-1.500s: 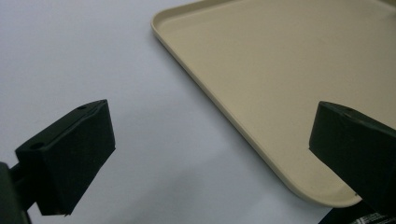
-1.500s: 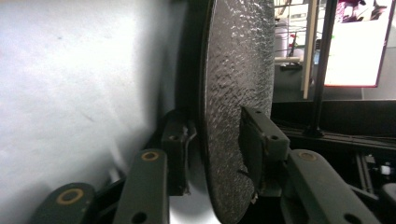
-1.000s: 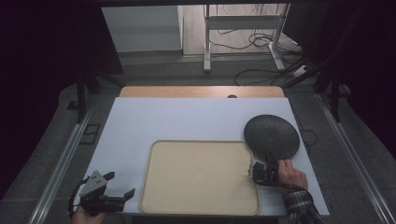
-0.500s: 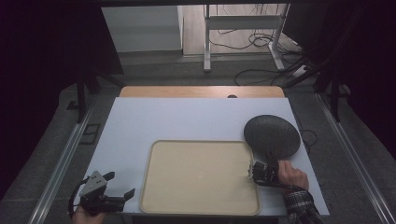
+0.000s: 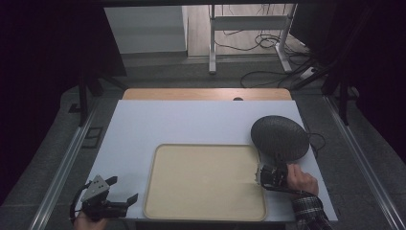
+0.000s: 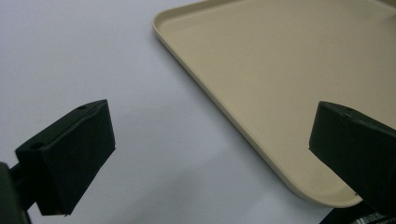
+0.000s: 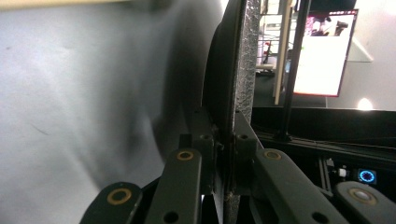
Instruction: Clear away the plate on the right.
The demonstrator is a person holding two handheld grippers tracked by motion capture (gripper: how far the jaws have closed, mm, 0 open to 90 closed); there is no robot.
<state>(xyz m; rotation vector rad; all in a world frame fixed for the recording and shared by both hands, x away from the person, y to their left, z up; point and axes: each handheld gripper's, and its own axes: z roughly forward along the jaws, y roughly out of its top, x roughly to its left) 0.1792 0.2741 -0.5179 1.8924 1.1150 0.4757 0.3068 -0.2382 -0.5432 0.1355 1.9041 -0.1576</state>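
A dark round textured disc (image 5: 280,137) hangs over the white table's right side, just past the far right corner of the beige tray (image 5: 206,211). My right gripper (image 5: 276,165) is shut on the disc's near rim. In the right gripper view the disc (image 7: 243,70) shows edge-on, clamped in my right gripper (image 7: 226,140), and it casts a shadow on the white surface. My left gripper (image 5: 123,188) rests at the table's front left, open, with nothing between its fingers. In the left gripper view my left gripper (image 6: 210,140) spans the tray's near corner (image 6: 280,172).
The white table top (image 5: 191,124) has a wooden strip (image 5: 206,94) along its far edge. Metal rails run down both sides. Cables and a stand's legs (image 5: 249,43) lie on the floor beyond. A lit screen (image 7: 322,51) glows behind the disc.
The right hand and the disc have shifted only very slightly. The left gripper has stayed where it was.
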